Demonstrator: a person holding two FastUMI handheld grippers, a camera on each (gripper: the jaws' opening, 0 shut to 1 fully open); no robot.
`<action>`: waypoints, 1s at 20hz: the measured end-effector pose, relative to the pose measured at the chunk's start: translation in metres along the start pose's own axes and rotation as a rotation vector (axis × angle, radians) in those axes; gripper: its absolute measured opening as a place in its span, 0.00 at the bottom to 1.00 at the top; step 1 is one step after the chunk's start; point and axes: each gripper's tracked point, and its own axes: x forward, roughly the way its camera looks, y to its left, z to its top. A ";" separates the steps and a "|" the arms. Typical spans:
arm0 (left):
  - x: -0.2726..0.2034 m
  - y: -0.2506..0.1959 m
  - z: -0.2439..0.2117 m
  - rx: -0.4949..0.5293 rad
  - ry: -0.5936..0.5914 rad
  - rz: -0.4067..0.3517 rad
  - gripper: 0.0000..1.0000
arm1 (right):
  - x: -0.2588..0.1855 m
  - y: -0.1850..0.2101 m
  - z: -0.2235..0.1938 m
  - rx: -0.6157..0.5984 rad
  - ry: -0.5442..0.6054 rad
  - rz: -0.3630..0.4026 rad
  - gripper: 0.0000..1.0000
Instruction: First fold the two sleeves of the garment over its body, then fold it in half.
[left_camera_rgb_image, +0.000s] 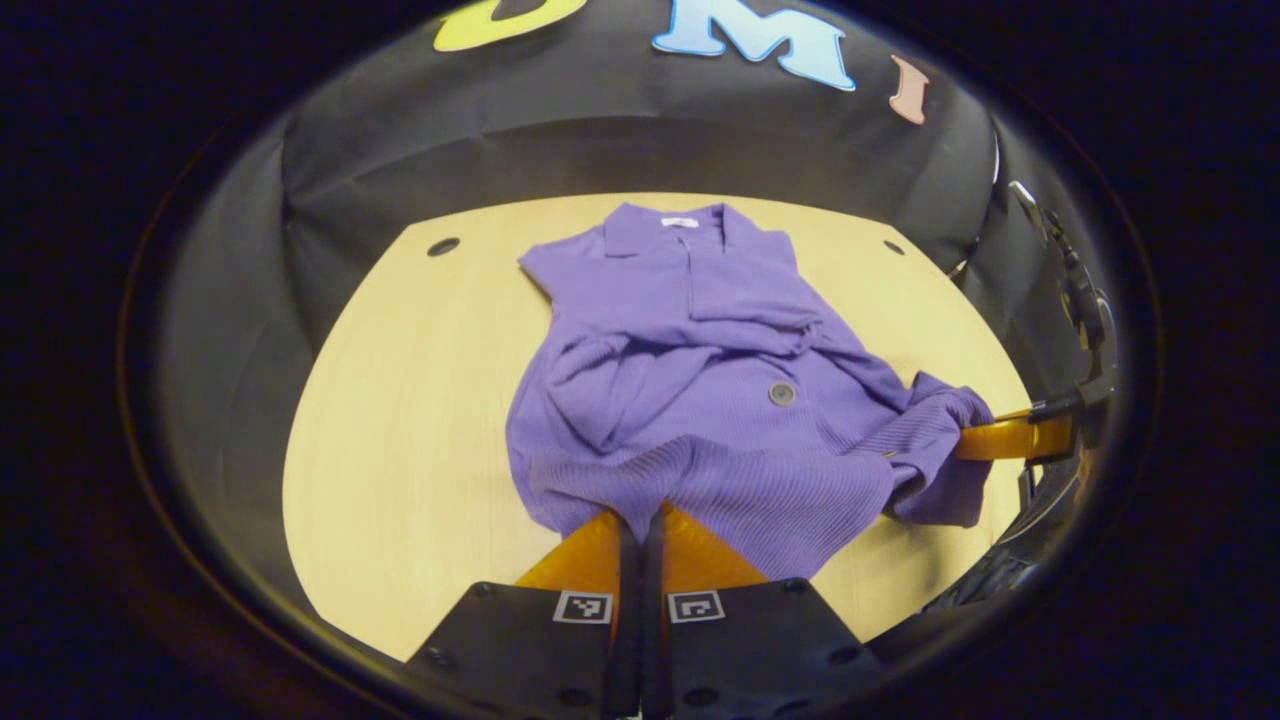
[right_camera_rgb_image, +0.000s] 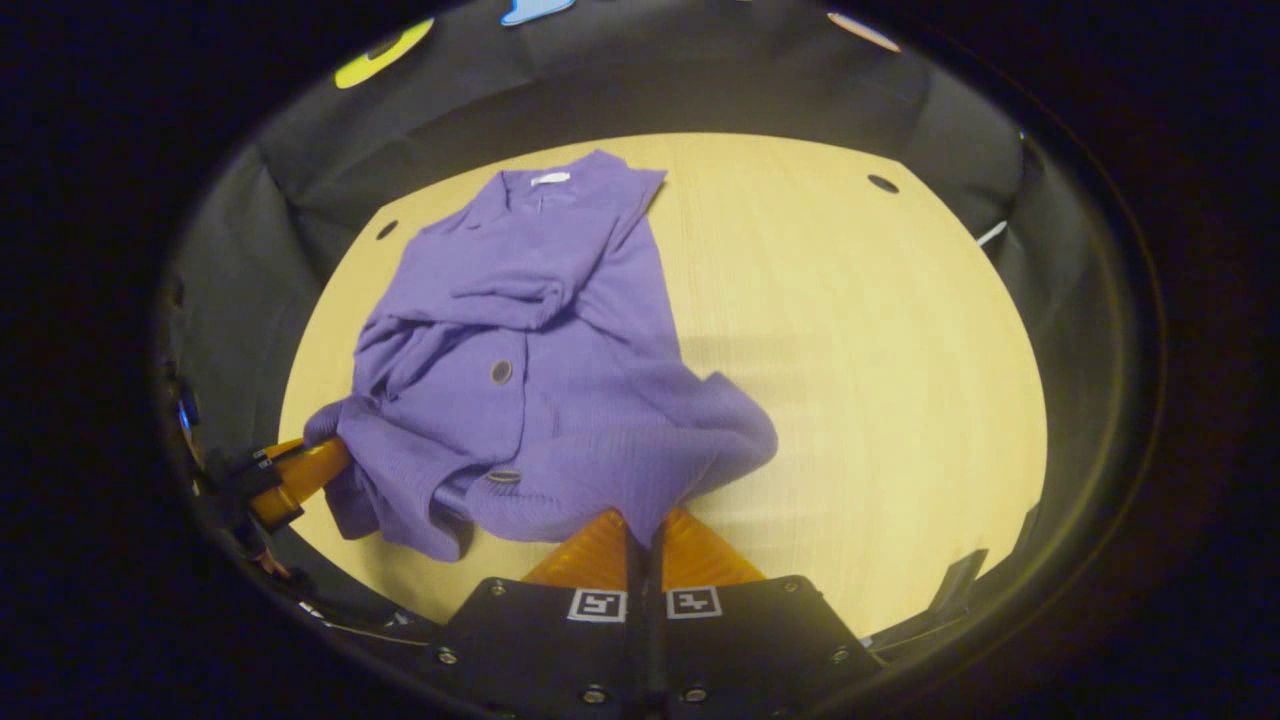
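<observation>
In the left gripper view, the left gripper was clamped on the hem of the purple cardigan, which lay on the wooden table. In the right gripper view, the right gripper pinched the hem's other corner, sleeves folded across the body.

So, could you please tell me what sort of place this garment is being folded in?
Likely a staged recording booth: black cloth wall encloses a bare wooden table with the purple garment on it.
</observation>
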 end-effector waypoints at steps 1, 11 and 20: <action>0.002 0.001 0.012 0.004 -0.016 0.001 0.06 | -0.001 0.000 0.012 -0.001 -0.018 0.005 0.00; 0.031 0.025 0.127 -0.036 -0.137 0.026 0.06 | -0.005 0.014 0.142 -0.001 -0.163 0.045 0.00; 0.071 0.046 0.233 -0.052 -0.246 0.049 0.06 | 0.016 0.021 0.251 -0.008 -0.272 0.055 0.00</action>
